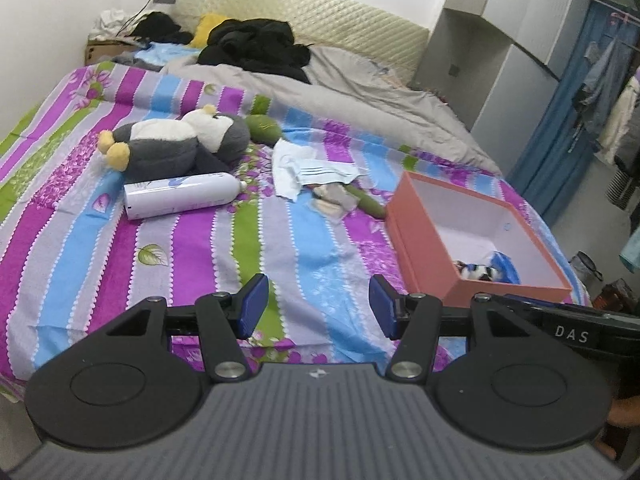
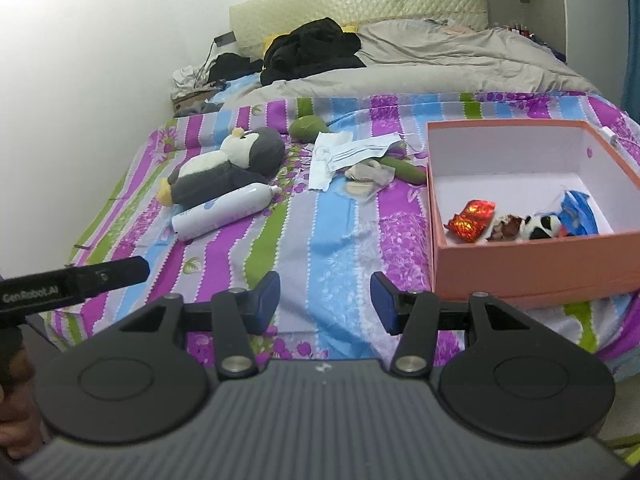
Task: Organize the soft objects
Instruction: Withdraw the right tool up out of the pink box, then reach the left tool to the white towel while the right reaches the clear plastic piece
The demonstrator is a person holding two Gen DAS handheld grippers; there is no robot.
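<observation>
one penguin plush (image 1: 180, 142) lying head-right

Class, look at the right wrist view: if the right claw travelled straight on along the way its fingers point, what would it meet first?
Most likely the bare striped, multicoloured bedsheet: the open right claw aims downward between the white spray bottle and the pink cardboard box, though depth is uncertain.

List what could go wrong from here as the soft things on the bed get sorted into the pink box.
1. The white spray bottle lies right against the plush penguin; grabbing the penguin may roll it.
2. The green plush is partly under the white cloths, so pulling it may drag them.
3. The pink box sits near the bed edge; a nudge may tip it.
</observation>
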